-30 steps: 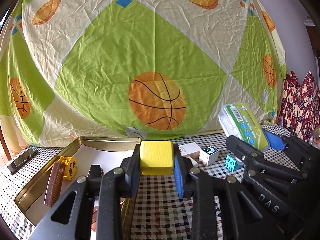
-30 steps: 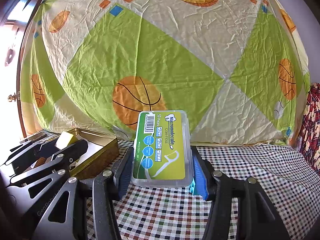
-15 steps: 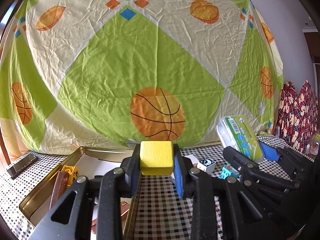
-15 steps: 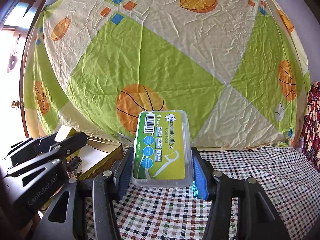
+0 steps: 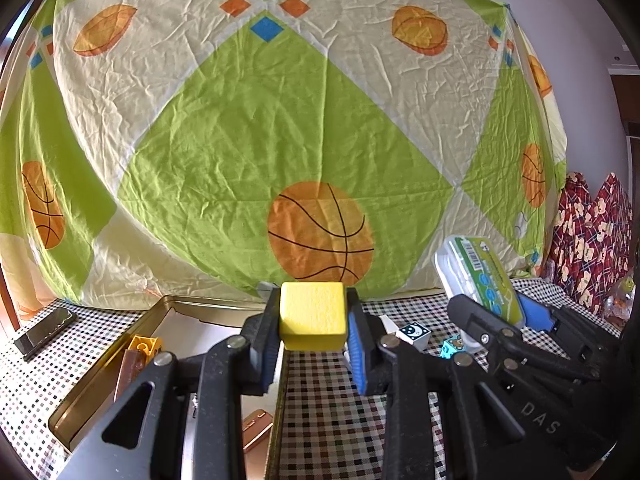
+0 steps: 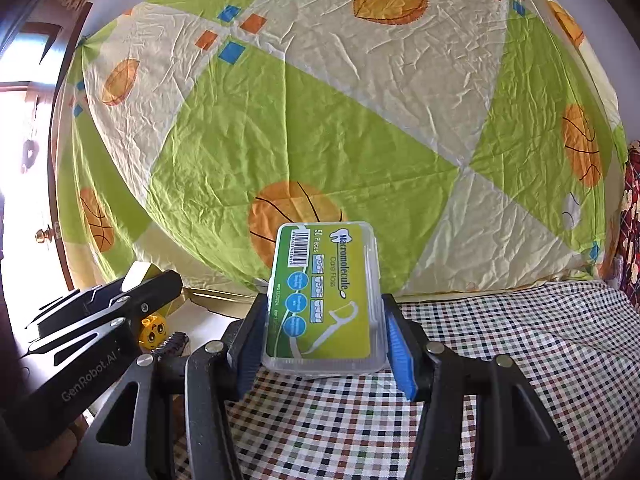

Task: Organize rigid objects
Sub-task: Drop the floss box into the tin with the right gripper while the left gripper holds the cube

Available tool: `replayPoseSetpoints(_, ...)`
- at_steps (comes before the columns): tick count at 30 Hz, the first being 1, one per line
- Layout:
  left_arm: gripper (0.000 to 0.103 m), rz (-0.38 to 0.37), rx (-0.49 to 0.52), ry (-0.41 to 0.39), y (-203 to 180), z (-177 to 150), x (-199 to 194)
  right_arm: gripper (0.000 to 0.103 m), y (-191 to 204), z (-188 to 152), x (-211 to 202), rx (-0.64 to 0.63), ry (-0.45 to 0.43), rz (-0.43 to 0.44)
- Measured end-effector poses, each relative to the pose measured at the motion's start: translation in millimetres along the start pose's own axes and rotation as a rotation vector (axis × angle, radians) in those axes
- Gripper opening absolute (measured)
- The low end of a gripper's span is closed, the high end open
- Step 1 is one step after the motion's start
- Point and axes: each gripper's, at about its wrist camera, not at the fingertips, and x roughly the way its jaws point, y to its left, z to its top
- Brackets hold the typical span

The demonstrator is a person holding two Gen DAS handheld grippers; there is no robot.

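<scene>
We have our left gripper (image 5: 313,334) clenched on a yellow block (image 5: 312,315), held above the right wall of the gold tin (image 5: 96,376), which lies below and to its left. Our right gripper (image 6: 322,340) grasps a floss pick box (image 6: 322,296) upright between its blue pads, over the checkered tablecloth (image 6: 520,344). Ahead of both hangs a wrinkled green-and-cream sheet with basketballs (image 5: 304,128). Just right of the left gripper, small printed cubes (image 5: 414,332) rest on the cloth.
</scene>
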Motion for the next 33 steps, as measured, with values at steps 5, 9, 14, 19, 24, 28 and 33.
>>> replayPoseSetpoints(5, 0.028, 0.012, -0.015, 0.004, 8.1, 3.3, 0.4, 0.057, 6.4, 3.6, 0.9, -0.011, 0.003, 0.017)
replayPoseSetpoints(9, 0.028, 0.021, -0.026, 0.007, 14.8, 5.3, 0.7, 0.057, 11.1, 6.0, 2.4, -0.015, 0.001, 0.03)
replayPoseSetpoints(14, 0.028, 0.031, -0.021, 0.007, 19.9, 8.6, -0.3, 0.057, 18.6, 10.4, 4.0, -0.031, -0.007, 0.045)
replayPoseSetpoints(19, 0.028, 0.044, -0.022, 0.007, 25.5, 11.3, -0.4, 0.057, 24.2, 14.0, 6.7, -0.04, -0.009, 0.061)
replayPoseSetpoints(24, 0.028, 0.057, -0.033, 0.028, 34.8, 13.1, 2.6, 0.057, 29.3, 17.2, 11.1, -0.043, -0.003, 0.078)
replayPoseSetpoints(28, 0.028, 0.074, -0.042, 0.039, 43.4, 14.1, 4.4, 0.057, 36.5, 18.8, 15.6, -0.051, 0.005, 0.102)
replayPoseSetpoints(33, 0.028, 0.097, -0.051, 0.05, 53.7, 15.1, 5.9, 0.057, 44.9, 21.7, 20.0, -0.062, 0.006, 0.117)
